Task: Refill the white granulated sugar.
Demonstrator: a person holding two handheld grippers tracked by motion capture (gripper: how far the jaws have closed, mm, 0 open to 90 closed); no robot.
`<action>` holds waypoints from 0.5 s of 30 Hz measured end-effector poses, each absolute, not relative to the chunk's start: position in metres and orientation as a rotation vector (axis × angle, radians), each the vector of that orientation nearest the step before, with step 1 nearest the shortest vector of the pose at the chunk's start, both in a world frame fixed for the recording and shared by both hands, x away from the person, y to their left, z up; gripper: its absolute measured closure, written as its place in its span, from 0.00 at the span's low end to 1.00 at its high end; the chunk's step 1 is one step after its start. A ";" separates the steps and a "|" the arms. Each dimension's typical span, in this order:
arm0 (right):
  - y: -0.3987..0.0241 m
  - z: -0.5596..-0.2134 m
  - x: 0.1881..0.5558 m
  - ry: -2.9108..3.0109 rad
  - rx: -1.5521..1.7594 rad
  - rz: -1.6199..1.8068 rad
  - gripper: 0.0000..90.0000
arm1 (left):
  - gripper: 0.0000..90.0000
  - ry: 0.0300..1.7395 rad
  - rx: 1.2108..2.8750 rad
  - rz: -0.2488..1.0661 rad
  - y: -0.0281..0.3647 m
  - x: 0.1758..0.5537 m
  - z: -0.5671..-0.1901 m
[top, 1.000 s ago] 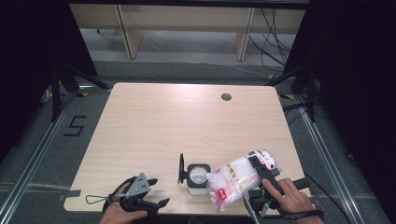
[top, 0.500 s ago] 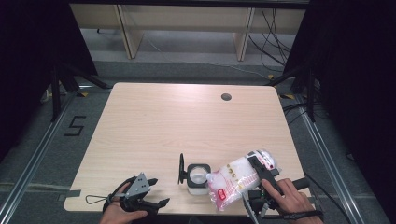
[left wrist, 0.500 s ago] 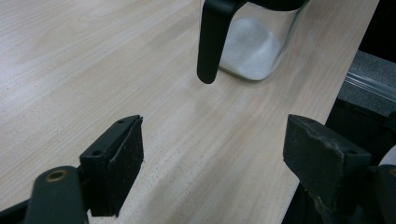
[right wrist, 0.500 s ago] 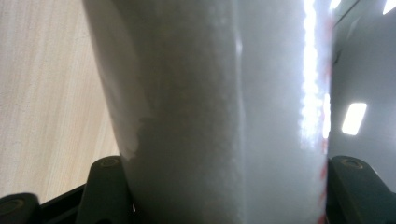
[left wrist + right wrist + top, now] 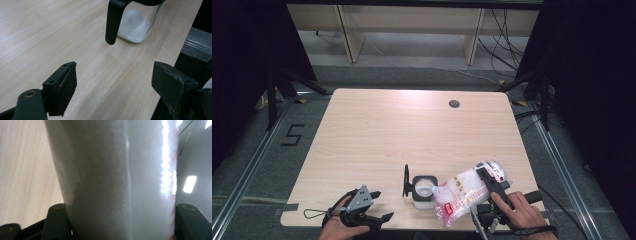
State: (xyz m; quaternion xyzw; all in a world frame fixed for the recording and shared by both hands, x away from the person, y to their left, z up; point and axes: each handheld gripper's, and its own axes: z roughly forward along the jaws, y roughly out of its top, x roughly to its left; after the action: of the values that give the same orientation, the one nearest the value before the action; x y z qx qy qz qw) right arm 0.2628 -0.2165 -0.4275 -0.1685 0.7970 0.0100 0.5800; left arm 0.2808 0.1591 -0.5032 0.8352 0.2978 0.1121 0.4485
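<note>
A clear bag of white grains (image 5: 467, 190) with a red label is tipped with its mouth over a square glass jar (image 5: 423, 188) near the table's front edge. The jar holds some white grains and its black lid (image 5: 406, 180) stands open on the left side. My right gripper (image 5: 486, 196) is shut on the bag (image 5: 117, 180), whose body sits between both jaws. My left gripper (image 5: 379, 212) rests at the front left, open and holding nothing (image 5: 113, 82). The jar (image 5: 136, 23) and its lid handle (image 5: 112, 22) stand just ahead of it.
The wooden table (image 5: 377, 135) has a round cable hole (image 5: 454, 104) at the back right. The jar stands close to the table's front edge (image 5: 172, 57). Shelving and cables lie on the floor beyond the table.
</note>
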 end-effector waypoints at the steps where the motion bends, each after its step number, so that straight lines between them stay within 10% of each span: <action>1: -0.217 -0.428 0.263 1.863 -0.394 0.023 0.47 | 0.22 0.737 2.066 0.277 0.159 0.281 -0.503; 15: -0.215 -0.425 0.261 1.877 -0.392 -0.015 0.47 | 0.22 0.738 2.067 0.278 0.159 0.281 -0.503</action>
State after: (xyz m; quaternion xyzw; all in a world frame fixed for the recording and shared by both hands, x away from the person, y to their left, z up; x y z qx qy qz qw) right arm 0.2605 -0.2151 -0.4245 -0.1672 0.8010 -0.0062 0.5748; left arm 0.2809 0.1592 -0.5031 0.8354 0.2980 0.1124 0.4480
